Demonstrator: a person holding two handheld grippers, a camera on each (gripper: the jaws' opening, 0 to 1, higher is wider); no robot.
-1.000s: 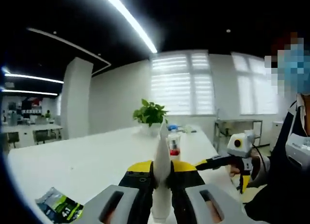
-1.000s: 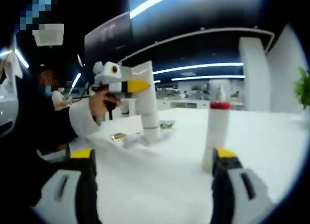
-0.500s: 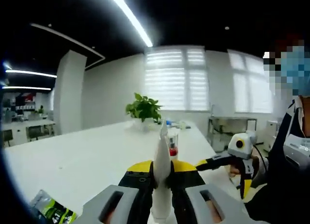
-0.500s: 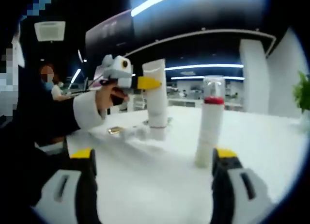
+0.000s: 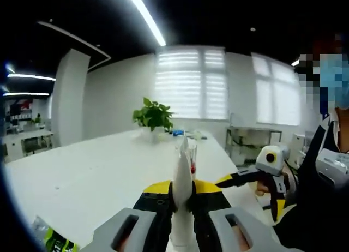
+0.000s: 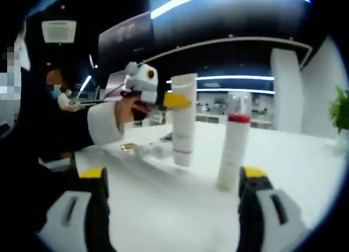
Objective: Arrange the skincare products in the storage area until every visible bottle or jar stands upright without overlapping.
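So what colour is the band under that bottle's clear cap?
Red, clearest in the right gripper view: bottle.

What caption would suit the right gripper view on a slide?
The left gripper holds a white tube upright beside a standing red-collared bottle on a white table.

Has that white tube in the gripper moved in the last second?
Yes. In the right gripper view the tube has come closer to the standing bottle.

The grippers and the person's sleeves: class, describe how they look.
Left gripper: grey jaws with slots, black bodies, yellow tips. Right gripper: the same grey, black and yellow. Seen from the right gripper view, the left one carries a white box, held by a hand in a white cuff under a dark sleeve.
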